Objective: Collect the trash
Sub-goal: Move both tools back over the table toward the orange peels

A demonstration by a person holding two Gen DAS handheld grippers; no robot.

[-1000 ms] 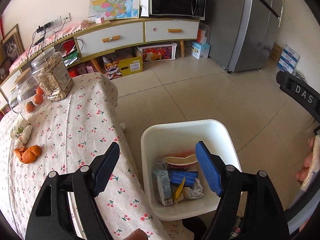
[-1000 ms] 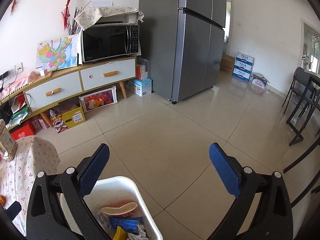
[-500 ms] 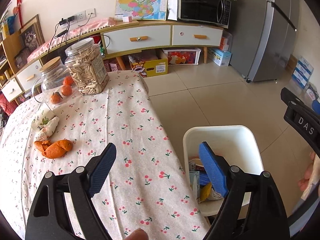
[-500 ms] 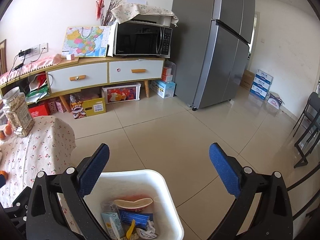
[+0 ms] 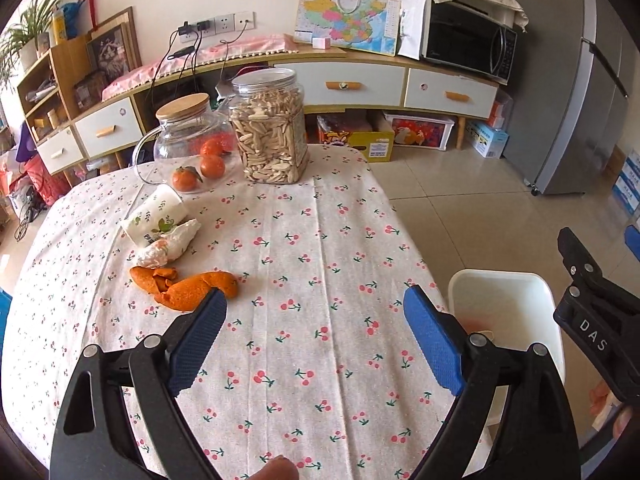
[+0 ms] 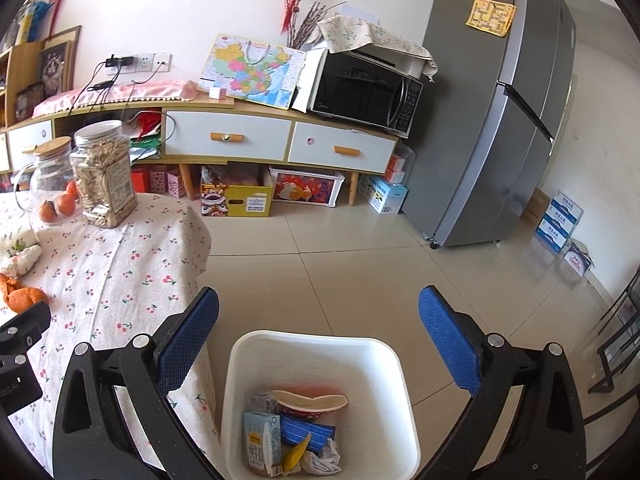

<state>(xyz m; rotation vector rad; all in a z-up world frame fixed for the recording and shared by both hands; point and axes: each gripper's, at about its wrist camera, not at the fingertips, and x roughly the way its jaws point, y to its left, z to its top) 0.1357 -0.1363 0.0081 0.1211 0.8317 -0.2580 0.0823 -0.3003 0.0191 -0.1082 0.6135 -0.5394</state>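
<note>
Orange peel (image 5: 188,286) lies on the cherry-print tablecloth (image 5: 304,264), with a crumpled white tissue (image 5: 170,242) and a tipped paper cup (image 5: 154,216) just behind it. My left gripper (image 5: 314,308) hovers over the table, jaws opening wide with nothing between them; its left pad sits right by the peel. The white bin (image 6: 320,396) stands on the floor beside the table, holding a carton, a bowl and wrappers. My right gripper (image 6: 318,308) hangs above the bin, open and holding nothing. In the left wrist view the bin (image 5: 506,306) shows at the right.
A jar of seeds (image 5: 270,132) and a glass jug with tangerines (image 5: 188,148) stand at the table's far edge. Behind are a low sideboard (image 6: 280,140), a microwave (image 6: 366,94) and a grey fridge (image 6: 492,120). A black chair frame (image 6: 618,344) stands at the right.
Both grippers swung left: the left one went from above the bin to over the table near the peel, with its jaws wider. The right one now looks down on the bin.
</note>
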